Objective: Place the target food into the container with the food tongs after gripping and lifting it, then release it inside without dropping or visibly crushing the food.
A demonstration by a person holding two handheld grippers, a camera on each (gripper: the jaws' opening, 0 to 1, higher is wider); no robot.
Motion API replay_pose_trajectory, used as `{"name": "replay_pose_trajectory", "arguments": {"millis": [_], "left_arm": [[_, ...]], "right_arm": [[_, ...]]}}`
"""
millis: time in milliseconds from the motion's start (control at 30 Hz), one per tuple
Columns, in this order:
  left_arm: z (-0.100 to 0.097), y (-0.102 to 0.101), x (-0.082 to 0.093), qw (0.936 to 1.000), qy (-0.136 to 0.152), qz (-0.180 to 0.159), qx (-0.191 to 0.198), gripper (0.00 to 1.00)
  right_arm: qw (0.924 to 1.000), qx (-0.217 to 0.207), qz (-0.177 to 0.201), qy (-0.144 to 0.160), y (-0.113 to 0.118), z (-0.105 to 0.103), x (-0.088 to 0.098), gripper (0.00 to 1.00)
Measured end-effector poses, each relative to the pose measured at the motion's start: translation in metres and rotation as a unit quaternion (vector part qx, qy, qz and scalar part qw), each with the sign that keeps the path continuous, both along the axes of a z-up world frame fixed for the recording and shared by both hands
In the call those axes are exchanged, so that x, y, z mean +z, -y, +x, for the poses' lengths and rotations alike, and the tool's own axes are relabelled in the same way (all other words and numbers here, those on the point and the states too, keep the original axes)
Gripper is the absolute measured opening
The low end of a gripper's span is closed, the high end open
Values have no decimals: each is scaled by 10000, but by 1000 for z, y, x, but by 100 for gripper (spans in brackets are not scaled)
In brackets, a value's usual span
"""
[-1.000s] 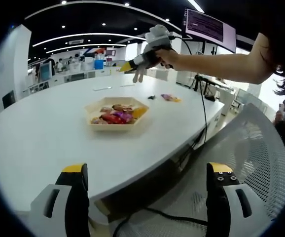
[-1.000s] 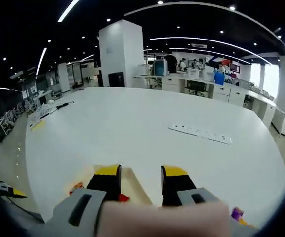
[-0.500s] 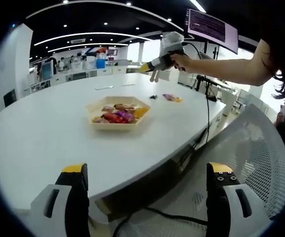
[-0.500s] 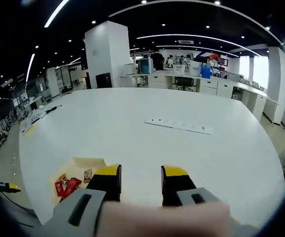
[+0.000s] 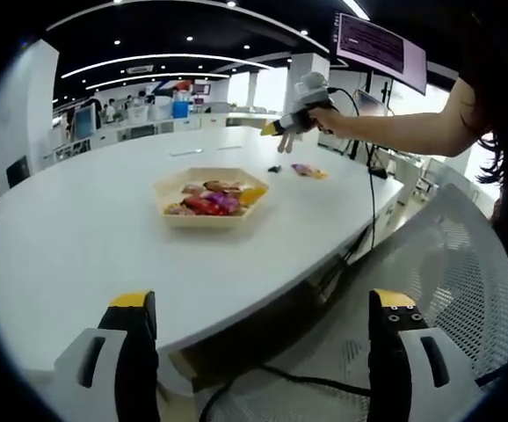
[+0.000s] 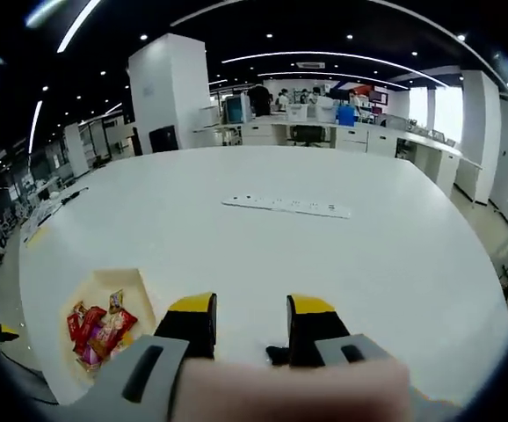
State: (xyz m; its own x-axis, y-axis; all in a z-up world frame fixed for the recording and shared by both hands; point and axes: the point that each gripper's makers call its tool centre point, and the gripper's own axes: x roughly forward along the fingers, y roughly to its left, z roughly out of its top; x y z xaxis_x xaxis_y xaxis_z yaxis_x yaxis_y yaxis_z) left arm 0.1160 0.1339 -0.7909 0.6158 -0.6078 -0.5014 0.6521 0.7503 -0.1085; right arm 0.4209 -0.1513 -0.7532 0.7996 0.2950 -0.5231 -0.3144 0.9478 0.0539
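Since a second ago the right gripper [image 5: 282, 132] has swung away from above the tray [image 5: 211, 199] toward the table's [image 5: 78, 246] far right side, and its view now has the tray at lower left instead of under the jaws. Snacks [image 5: 208, 204] in red, purple and orange wrappers lie piled in the shallow hexagonal tray [image 6: 105, 294], which sits on the white table [image 6: 342, 255]. A few loose wrapped pieces [image 5: 305, 172] lie on the table beyond the tray, near the right gripper. A white power strip [image 6: 286, 206] lies farther out. The right gripper [image 6: 250, 327] hangs above the table with jaws a little apart, holding nothing. The left gripper [image 5: 258, 352] hangs off the table's near edge, jaws wide apart and empty, above a mesh chair [image 5: 447, 264].
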Motion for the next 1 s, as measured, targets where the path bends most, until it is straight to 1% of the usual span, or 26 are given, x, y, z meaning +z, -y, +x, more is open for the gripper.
{"name": "replay_pose_trajectory", "arguments": {"millis": [333, 467, 533, 667, 800, 900, 1000], "left_arm": [[0, -1, -1, 10000, -21, 13, 19, 97], [1, -1, -1, 10000, -25, 13, 33, 97], [1, -1, -1, 10000, -30, 16, 29, 97], [1, 0, -2, 10000, -43, 14, 13, 97], [0, 0, -2, 10000, -54, 17, 4, 97], [0, 0, -2, 10000, -54, 17, 6, 97], [0, 0, -2, 10000, -54, 16, 5, 97]], "right_arm": [[9998, -151, -19, -162, 11, 10, -24, 31], [9994, -262, 48, -217, 14, 15, -29, 31], [9989, -384, 135, -228, 15, 19, -30, 31], [9979, -568, 163, -255, 19, 25, -33, 31], [9963, -769, 175, -349, 24, 29, -40, 30], [9938, -988, 191, -463, 30, 30, -47, 30], [9890, -1318, 390, -554, 36, 31, -50, 30]]}}
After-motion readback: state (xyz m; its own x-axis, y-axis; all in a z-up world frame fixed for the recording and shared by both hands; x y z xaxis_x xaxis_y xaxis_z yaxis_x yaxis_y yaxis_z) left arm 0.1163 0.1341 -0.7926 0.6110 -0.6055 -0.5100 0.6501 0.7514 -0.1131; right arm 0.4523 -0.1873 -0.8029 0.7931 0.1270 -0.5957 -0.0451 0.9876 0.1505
